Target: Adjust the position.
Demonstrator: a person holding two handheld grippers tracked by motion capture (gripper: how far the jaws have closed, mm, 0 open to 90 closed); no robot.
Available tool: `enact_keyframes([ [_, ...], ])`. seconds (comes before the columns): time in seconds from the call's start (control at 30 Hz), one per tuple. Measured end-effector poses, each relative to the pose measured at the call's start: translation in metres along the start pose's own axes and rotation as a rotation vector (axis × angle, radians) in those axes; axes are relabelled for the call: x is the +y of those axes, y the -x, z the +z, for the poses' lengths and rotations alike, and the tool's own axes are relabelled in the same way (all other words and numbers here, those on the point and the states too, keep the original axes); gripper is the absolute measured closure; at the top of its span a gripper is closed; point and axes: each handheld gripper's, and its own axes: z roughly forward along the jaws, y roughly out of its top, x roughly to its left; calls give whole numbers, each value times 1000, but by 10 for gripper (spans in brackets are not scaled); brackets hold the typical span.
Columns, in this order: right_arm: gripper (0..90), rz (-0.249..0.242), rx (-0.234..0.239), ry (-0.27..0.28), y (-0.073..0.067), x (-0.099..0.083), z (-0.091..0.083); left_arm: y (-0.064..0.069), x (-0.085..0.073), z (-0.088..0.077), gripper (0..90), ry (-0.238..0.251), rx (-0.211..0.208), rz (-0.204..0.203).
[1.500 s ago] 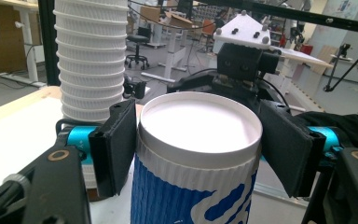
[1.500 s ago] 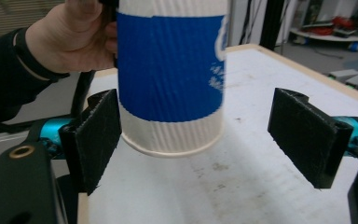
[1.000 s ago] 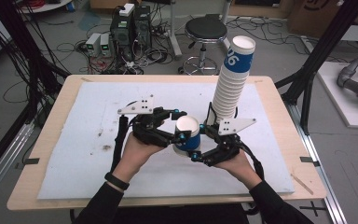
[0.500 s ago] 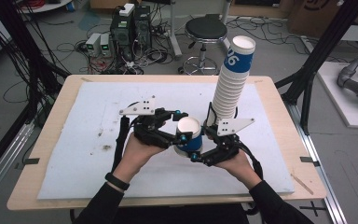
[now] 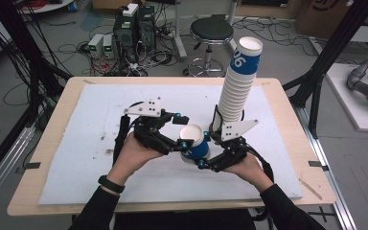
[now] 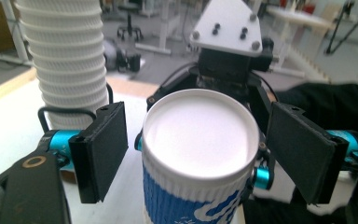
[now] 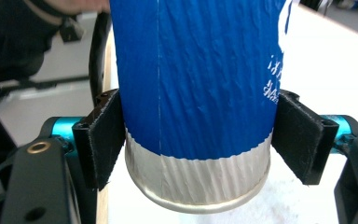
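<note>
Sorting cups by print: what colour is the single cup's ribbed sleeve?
Blue with white lettering, above a bare whitish base; the paper cup shows it best in the right gripper view.

White mat over my wooden table, tall stack of paper cups standing on it, black stool, computer boxes, tangled cables on the floor beyond

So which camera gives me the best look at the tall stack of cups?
The high view: it shows the whole stack of cups, base on the mat, top cup tilted. The left gripper view catches the stack's white ribbed lower part at its left edge. The right gripper view shows the single blue cup instead.
</note>
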Motion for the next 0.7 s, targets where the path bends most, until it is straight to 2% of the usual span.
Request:
enact_keyframes([
  [0.07, 235, -8, 5, -39, -1, 1, 1, 1, 2, 1, 209, -60, -5, 13],
  [0.17, 237, -15, 12, -71, -2, 1, 3, 2, 1, 5, 210, -124, -13, 13],
  [0.37, 237, -26, 12, -91, -2, 1, 4, 1, -2, 10, 238, -175, -13, 14],
  [0.57, 229, -26, 15, -92, -2, 2, 4, -1, -2, 9, 295, -168, -24, 22],
  [0.6, 212, -24, 11, -88, -2, 2, 4, -1, -3, 9, 295, -157, -26, 22],
  [0.63, 193, -6, 8, -60, -1, 3, 3, -3, -4, 6, 295, -109, -29, 8],
  [0.67, 193, -6, 8, -60, -1, 3, 3, -3, -4, 6, 296, -109, -29, 8],
  [0.7, 191, 7, 8, -48, -1, 3, 2, -4, -5, 5, 296, -74, -29, -5],
])
